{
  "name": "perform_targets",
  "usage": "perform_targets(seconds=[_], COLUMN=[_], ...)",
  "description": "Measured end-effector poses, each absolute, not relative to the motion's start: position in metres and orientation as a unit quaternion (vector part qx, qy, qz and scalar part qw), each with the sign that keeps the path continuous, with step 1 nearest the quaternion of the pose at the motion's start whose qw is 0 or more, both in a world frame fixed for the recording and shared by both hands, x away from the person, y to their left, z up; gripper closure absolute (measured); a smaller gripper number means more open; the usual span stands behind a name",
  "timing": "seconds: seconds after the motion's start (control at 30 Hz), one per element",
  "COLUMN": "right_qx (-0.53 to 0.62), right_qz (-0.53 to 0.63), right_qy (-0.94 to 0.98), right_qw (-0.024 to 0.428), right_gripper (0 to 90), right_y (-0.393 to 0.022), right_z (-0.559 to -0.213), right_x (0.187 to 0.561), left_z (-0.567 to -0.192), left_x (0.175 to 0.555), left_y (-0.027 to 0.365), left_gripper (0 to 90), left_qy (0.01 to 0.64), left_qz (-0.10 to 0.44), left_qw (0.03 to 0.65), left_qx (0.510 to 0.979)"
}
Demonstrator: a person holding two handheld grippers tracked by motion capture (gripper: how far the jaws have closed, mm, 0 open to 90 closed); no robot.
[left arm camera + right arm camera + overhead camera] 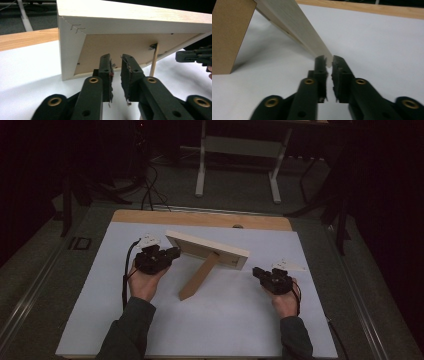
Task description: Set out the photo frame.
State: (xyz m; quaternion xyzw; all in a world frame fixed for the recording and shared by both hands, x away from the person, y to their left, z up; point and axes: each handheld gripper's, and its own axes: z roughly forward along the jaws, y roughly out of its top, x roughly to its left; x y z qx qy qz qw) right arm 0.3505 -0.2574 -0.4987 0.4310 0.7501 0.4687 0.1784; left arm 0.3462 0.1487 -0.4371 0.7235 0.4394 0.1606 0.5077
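1. High view: a pale wooden picture frame stands back-side toward the person, tilted, near the middle of the white-covered table, propped on its brown cardboard easel leg. The left gripper sits at the frame's left end and the right gripper at its right end. To do the step well, I judge both ends should be held evenly so the frame does not twist on its leg.

2. Left gripper view: the jaws are nearly together with a narrow gap, pinching nothing that I can make out. They point at the frame's brown backing board, near the lower left corner. A thin hinge strut of the leg lies to the right; keep clear of it. The other gripper shows far right.

3. Right gripper view: the jaws are almost pressed together around the thin corner of the frame's pale edge. Whether the pads truly bite it, I cannot tell. The easel leg stands at left.

4. Around: the table's bare wooden strip runs along the far edge, and a white desk stand is on the floor beyond. Nothing on the table blocks the hands. The leg is the main snag.
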Motion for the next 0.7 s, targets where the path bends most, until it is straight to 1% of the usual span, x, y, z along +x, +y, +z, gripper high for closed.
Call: perform_targets(seconds=[0.03, 0.07, 0.1, 0.2, 0.47, 0.7], right_qx=[0.431, 0.429, 0.429, 0.431, 0.439, 0.435], right_qz=[0.469, 0.469, 0.468, 0.471, 0.485, 0.478], right_qy=[0.750, 0.751, 0.751, 0.748, 0.738, 0.743], right_qw=[0.178, 0.180, 0.181, 0.180, 0.169, 0.175], right_gripper=[84.5, 88.5, 89.5, 89.7, 89.7, 89.8], right_y=[-0.257, -0.257, -0.256, -0.256, -0.253, -0.244], right_z=[-0.499, -0.498, -0.498, -0.494, -0.489, -0.486], right_x=[0.351, 0.350, 0.350, 0.351, 0.359, 0.367], left_z=[-0.437, -0.437, -0.437, -0.435, -0.433, -0.433], left_x=[0.346, 0.347, 0.347, 0.350, 0.357, 0.361], left_y=[0.149, 0.148, 0.148, 0.147, 0.144, 0.143], left_gripper=[81.9, 83.9, 85.2, 90.0, 90.0, 90.0], left_qy=[0.439, 0.442, 0.442, 0.444, 0.451, 0.461], left_qz=[0.161, 0.162, 0.162, 0.166, 0.166, 0.163], left_qw=[0.508, 0.505, 0.505, 0.504, 0.497, 0.499], left_qx=[0.723, 0.723, 0.723, 0.722, 0.722, 0.716])
